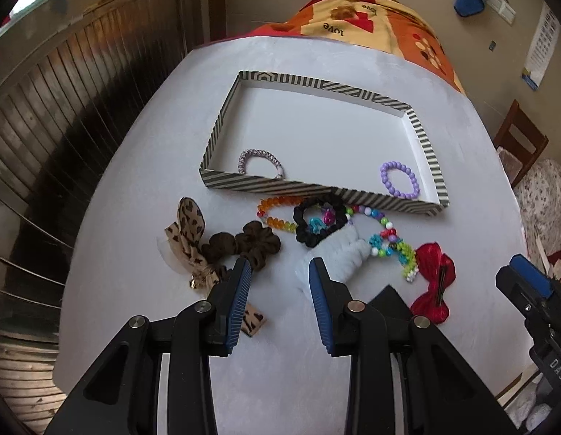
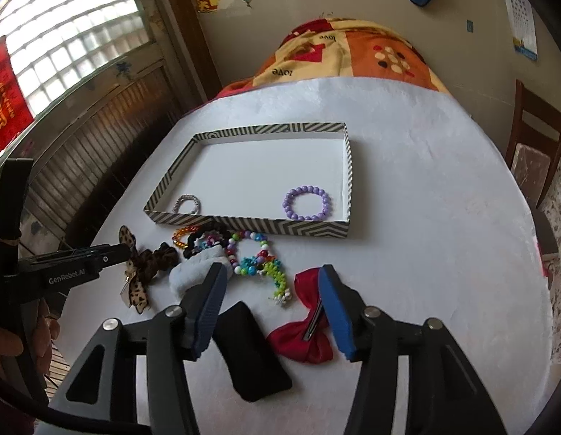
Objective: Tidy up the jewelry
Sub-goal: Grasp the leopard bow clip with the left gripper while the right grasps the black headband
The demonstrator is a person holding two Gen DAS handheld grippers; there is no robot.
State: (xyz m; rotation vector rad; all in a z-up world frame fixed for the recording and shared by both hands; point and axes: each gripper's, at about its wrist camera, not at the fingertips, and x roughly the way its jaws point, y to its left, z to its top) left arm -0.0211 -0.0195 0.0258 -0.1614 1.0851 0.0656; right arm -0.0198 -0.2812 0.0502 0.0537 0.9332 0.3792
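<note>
A striped shallow box (image 1: 430,159) (image 2: 349,166) holds a purple bead bracelet (image 1: 400,180) (image 2: 308,203) and a braided pale bracelet (image 1: 260,164) (image 2: 188,203). In front of it lies a pile: an orange bead bracelet (image 1: 276,210), a black scrunchie (image 1: 318,223), a multicolour bead necklace (image 1: 389,239) (image 2: 258,257), a pale blue scrunchie (image 1: 343,253) (image 2: 193,268), a brown scrunchie (image 1: 251,243), a leopard bow (image 1: 188,232) (image 2: 135,282) and a red bow clip (image 1: 434,282) (image 2: 305,330). My left gripper (image 1: 280,266) is open above the table between the brown and pale blue scrunchies. My right gripper (image 2: 271,272) is open, the red bow by its right finger.
A black pouch (image 2: 251,355) (image 1: 391,299) lies on the white cloth-covered table (image 2: 425,217). A patterned orange blanket (image 2: 353,50) lies beyond the table's far edge. A wooden chair (image 2: 534,152) stands at the right. The table's left edge drops toward a slatted wall.
</note>
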